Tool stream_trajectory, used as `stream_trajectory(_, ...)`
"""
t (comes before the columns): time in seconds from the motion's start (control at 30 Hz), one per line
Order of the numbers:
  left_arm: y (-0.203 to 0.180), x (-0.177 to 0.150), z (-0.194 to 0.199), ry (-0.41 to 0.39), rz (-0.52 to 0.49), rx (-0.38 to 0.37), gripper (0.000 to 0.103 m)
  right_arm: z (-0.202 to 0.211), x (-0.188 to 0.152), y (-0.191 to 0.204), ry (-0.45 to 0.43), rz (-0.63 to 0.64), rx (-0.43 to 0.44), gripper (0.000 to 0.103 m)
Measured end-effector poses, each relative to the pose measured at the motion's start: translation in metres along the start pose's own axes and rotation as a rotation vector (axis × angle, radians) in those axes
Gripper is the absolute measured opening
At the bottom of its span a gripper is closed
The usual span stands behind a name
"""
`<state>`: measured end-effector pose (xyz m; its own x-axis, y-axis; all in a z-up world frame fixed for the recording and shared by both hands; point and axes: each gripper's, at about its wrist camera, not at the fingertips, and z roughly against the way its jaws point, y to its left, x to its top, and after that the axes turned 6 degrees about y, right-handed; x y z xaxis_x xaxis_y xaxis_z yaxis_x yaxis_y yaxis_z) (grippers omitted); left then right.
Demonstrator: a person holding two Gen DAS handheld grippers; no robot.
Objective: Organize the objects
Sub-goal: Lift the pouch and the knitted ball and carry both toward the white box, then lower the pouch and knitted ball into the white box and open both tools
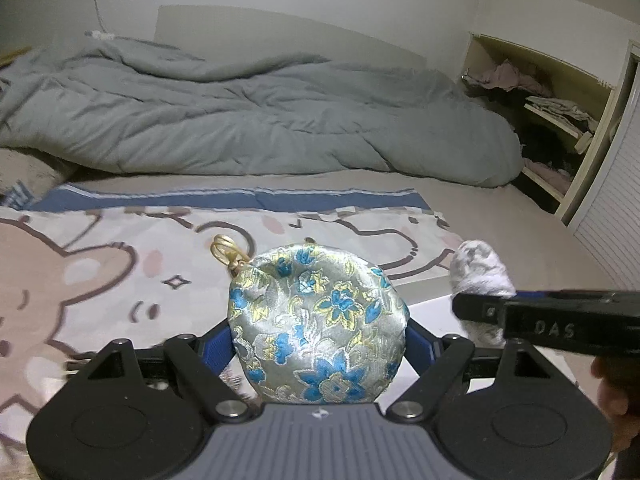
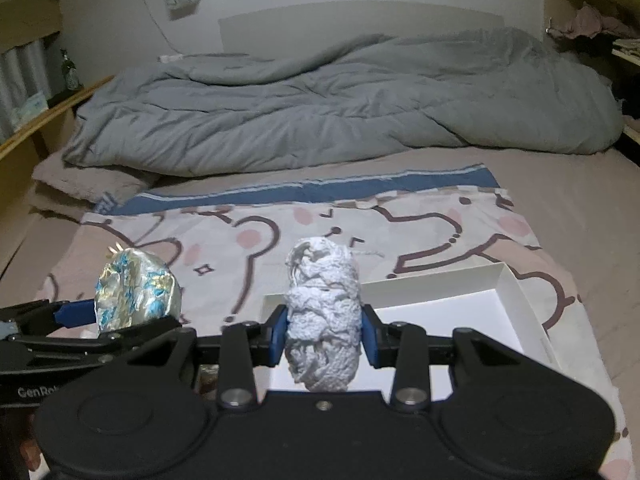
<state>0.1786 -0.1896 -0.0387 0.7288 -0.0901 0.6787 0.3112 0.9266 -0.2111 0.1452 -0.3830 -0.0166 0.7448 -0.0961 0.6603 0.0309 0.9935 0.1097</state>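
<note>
two grippers, one item each. left gripper (image 1: 319, 344) spread wide, clamped on one round brocade pouch (image 1: 318, 324), held above the cartoon sheet (image 1: 120, 264). right gripper (image 2: 324, 334) nearly closed on one white cloth bundle (image 2: 323, 320), over one white box (image 2: 460, 312). only the right view shows the box's open inside; only the left shows the pouch's gold clasp (image 1: 226, 252).

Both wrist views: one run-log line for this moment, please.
left gripper: shut on floral pouch | right gripper: shut on white cord bundle | white box: open on cartoon sheet
</note>
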Motion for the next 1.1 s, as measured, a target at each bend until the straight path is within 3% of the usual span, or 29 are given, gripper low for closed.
stream_trajectory(0.4,-0.012,-0.003,-0.077,0.133,0.076,-0.069,0.084,-0.072,-0.012,-0.035,0.107,-0.006,-0.014,0.039)
stream_trajectory(0.57,-0.02,-0.005,-0.095,0.152,0.047,-0.093,0.084,-0.084,-0.015,-0.053,0.115,-0.043,-0.022,0.039)
stream_trajectory(0.8,-0.014,-0.008,-0.113,0.171,0.08,-0.102,0.086,-0.094,-0.011,-0.062,0.108,-0.085,-0.014,0.039)
stream_trajectory(0.9,-0.009,-0.007,-0.114,0.176,0.106,-0.103,0.096,-0.1,-0.01,-0.065,0.119,-0.103,0.003,0.042)
stream_trajectory(1.1,-0.011,-0.005,-0.108,0.168,0.091,-0.098,0.096,-0.1,-0.012,-0.064,0.125,-0.101,-0.021,0.044)
